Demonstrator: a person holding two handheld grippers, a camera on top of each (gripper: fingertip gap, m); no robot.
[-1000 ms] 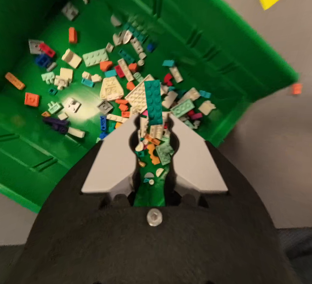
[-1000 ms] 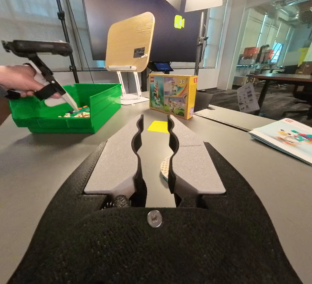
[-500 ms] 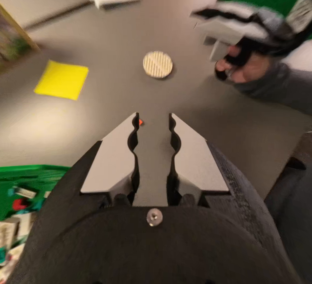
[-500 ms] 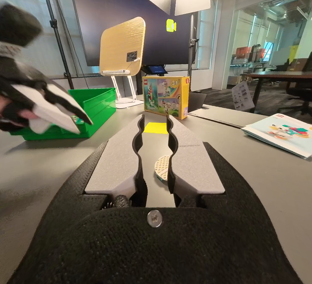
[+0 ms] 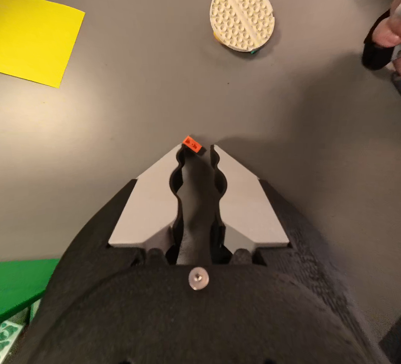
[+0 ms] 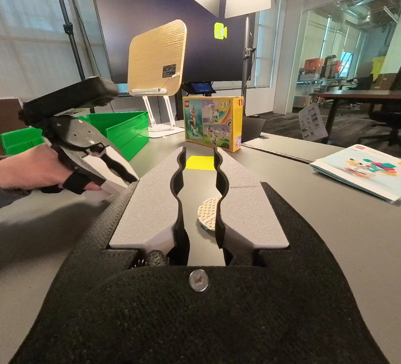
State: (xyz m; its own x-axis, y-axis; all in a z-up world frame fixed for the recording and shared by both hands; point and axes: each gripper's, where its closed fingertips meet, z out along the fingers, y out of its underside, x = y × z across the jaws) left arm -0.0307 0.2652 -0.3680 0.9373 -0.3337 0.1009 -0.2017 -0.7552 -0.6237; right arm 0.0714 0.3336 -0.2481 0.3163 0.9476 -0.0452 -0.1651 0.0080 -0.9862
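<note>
Grey table (image 5: pixel 303 115) lies bare around the left gripper (image 5: pixel 196 147), whose narrowly parted fingers point down, an orange brick (image 5: pixel 192 144) at the left fingertip; contact unclear. Round studded plate (image 5: pixel 242 16) lies well ahead. Right gripper (image 6: pixel 199 152), equally narrow, holds nothing. Only its view shows the green bin (image 6: pixel 121 128), box (image 6: pixel 212 122) and booklet (image 6: pixel 358 169).

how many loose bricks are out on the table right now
2: a small orange brick at the left gripper fingertips, and a round cream studded plate farther ahead. Others may be hidden.

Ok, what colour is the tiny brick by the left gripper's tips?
Orange small brick, clearest in the left wrist view.
</note>
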